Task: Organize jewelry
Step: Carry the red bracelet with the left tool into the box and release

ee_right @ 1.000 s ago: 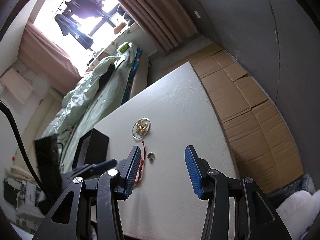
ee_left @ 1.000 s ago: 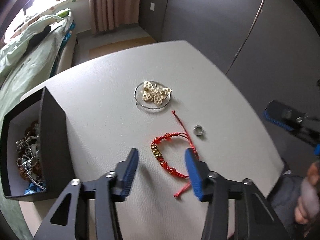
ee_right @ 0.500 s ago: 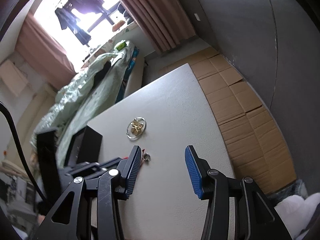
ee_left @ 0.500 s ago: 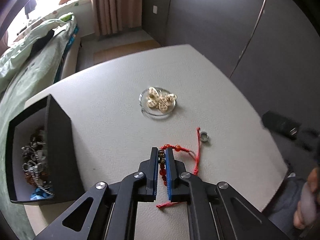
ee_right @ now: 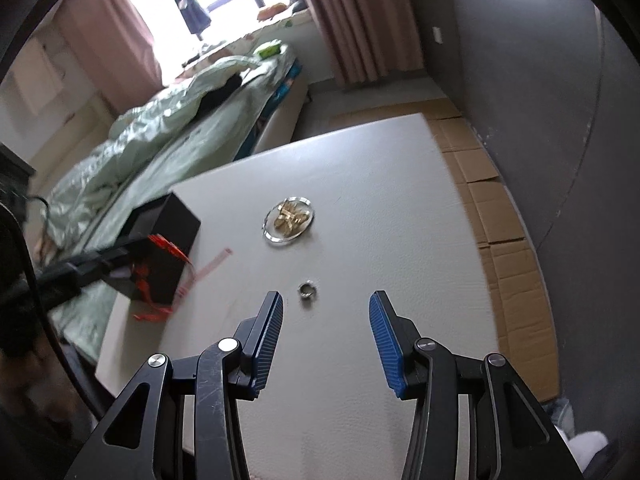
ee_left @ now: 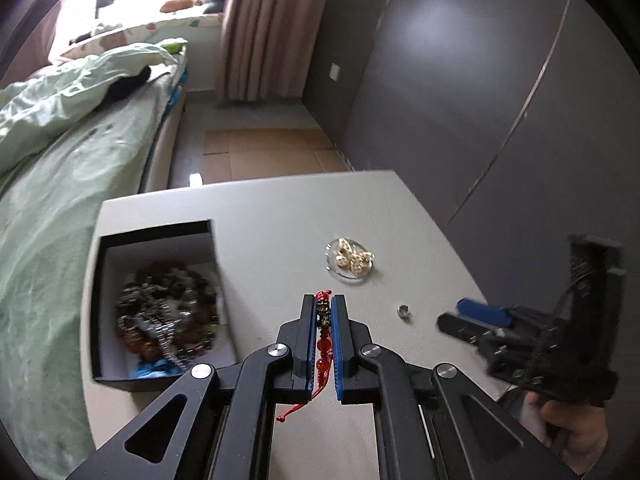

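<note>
Snapped shut since a second ago: left gripper [ee_left: 323, 322] jaws clamped on red bracelet [ee_left: 322, 344], lifted off table [ee_left: 272, 216]. Right gripper [ee_right: 326, 332] jaws apart, ring [ee_right: 307, 290] at 12 o'clock.

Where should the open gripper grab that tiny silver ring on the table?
Probably from straight above, with one pad on each side of the ring's outer rim. It lies flat on the white table, hole facing up, so there is nothing to catch from the side. The right gripper hangs open just short of it, with clear space all around.
</note>
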The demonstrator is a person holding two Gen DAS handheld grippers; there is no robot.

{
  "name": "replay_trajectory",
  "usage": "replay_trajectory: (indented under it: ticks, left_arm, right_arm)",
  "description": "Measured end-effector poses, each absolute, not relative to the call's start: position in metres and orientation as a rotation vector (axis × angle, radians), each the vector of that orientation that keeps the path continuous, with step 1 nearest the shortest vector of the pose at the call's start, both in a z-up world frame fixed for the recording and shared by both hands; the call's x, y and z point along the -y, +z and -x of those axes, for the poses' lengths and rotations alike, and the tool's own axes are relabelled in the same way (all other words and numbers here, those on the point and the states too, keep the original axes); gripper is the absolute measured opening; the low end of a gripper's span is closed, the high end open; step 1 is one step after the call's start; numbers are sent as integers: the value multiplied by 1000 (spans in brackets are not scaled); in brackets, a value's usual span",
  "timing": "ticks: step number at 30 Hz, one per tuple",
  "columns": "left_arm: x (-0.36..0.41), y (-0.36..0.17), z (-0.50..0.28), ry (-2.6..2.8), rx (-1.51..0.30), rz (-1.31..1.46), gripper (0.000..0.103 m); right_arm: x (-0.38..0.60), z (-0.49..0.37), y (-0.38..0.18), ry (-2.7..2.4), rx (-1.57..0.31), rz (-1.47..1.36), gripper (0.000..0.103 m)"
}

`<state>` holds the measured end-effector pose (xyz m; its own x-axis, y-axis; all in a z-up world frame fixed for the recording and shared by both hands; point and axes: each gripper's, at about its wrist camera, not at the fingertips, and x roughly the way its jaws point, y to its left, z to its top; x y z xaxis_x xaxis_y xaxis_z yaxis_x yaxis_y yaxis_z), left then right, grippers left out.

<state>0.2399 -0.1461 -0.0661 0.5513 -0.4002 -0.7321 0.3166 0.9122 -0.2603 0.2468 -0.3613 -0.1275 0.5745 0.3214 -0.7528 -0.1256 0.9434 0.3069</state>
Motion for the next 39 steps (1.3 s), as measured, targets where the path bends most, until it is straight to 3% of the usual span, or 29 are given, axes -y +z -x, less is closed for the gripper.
replay_trajectory:
  ticks: [6, 12, 16, 24, 28, 39]
  left_arm:
    - [110, -62, -225, -414, -872, 268, 7]
    - [93, -57, -226, -397, -848, 306, 7]
    - [87, -60, -230, -397, -848, 316, 7]
    - [64, -53, -235, -371, -810, 342, 7]
    - [51, -40, -241, -359, -778, 343, 7]
    - [32, -43, -288, -367, -839, 240, 7]
  right_arm:
    - [339, -252, -138, 297, -977, -128, 39]
    - [326, -257, -143, 298, -1002, -75, 37]
    - [321, -263, -148, 282, -1021, -45, 29]
    - [310, -270, -147, 236, -1006, 41, 27]
    - [310, -271, -147, 216, -1001, 72, 15]
    - [304, -271, -134, 260, -960, 20, 14]
